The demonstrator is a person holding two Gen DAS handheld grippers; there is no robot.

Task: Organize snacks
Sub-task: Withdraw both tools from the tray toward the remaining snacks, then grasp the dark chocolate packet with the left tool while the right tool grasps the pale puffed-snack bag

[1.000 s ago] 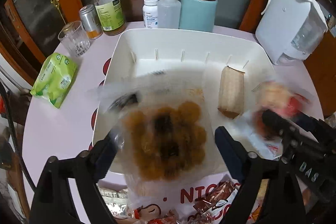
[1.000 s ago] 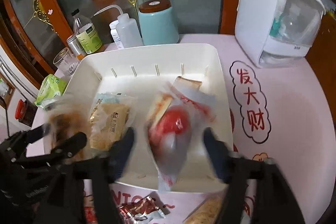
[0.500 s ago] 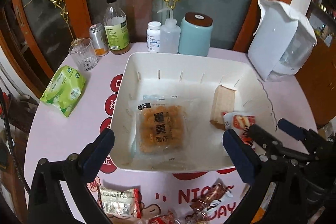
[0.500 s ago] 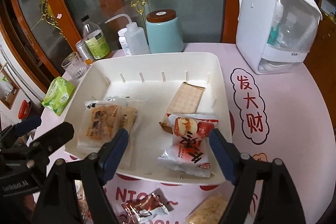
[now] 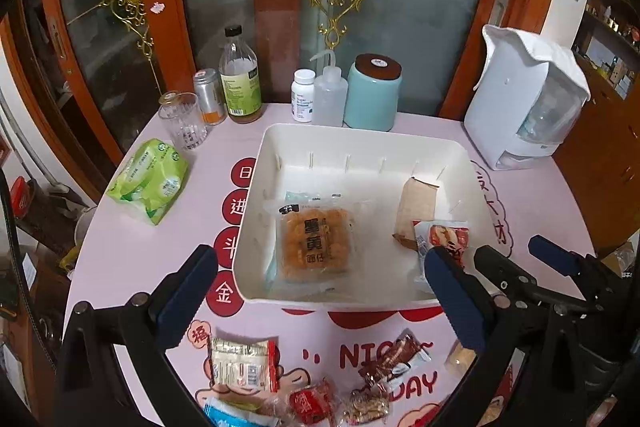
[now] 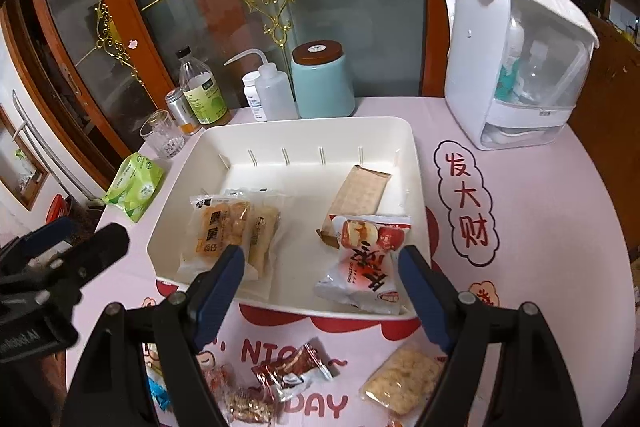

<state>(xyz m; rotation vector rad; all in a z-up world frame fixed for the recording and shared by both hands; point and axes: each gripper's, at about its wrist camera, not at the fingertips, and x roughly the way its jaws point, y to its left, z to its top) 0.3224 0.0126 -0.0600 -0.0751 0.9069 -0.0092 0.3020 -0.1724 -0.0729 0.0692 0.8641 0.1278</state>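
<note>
Snacks in thin crinkly wrappers lie loose on the table nearest the grippers, such as the brown candy packet and cracker pack; they look light, slippery and crushable, so I would pinch a sealed edge. Farther on, the white tray holds the egg-yolk pastry pack and apple-print bag, while the left gripper and right gripper both hang released with nothing between the jaws

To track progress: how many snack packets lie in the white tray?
4: orange pastry packet at left atop a beige packet; brown packet at right, red-white packet overlapping it. More may hide beneath.
</note>
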